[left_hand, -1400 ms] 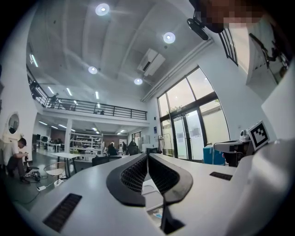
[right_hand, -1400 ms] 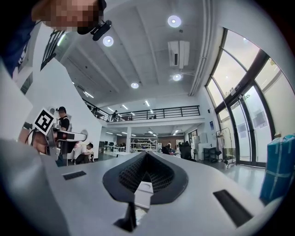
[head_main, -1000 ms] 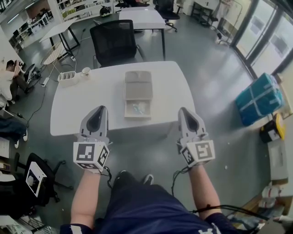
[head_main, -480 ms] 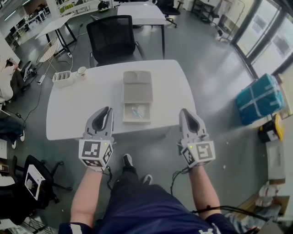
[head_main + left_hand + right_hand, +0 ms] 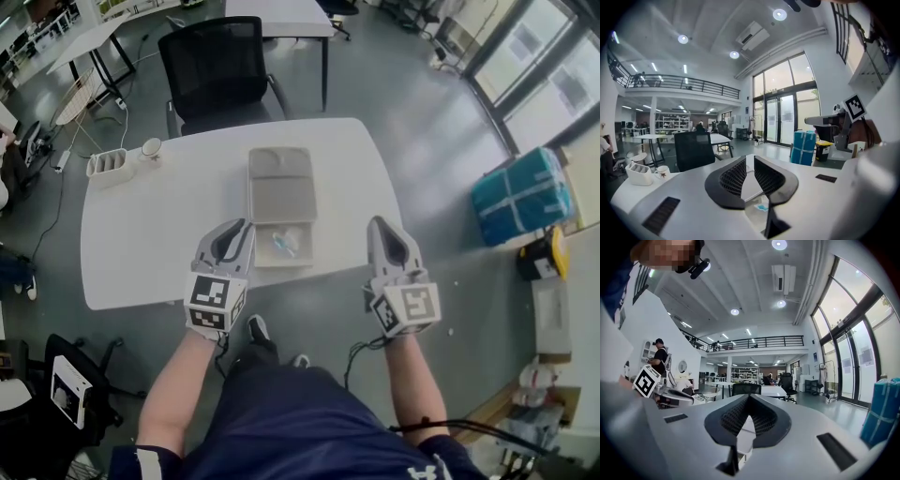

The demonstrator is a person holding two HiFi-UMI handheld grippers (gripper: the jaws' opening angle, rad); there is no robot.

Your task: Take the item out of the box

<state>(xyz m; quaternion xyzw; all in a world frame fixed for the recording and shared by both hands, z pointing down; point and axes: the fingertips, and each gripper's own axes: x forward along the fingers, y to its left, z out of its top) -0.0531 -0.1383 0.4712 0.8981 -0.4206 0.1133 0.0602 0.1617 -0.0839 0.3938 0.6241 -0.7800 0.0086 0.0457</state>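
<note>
An open beige box (image 5: 281,183) lies in the middle of the white table (image 5: 150,234), its lid folded back away from me. In its near compartment lies a small blue-and-white packet (image 5: 285,244), which the left gripper view also shows low between the jaws as a blue packet (image 5: 762,207). My left gripper (image 5: 240,228) hovers just left of that compartment. Its jaws are opening, with a narrow gap and nothing between them (image 5: 749,158). My right gripper (image 5: 382,225) hangs at the table's near right edge, shut and empty (image 5: 748,397).
A black office chair (image 5: 217,70) stands behind the table. A white organizer (image 5: 110,166) and a mug (image 5: 150,148) sit at the table's far left corner. A teal wrapped bundle (image 5: 525,197) lies on the floor to the right.
My left gripper has moved forward and right, up to the box's near compartment, and its jaws have parted. The right gripper has hardly moved. The table has come closer.
</note>
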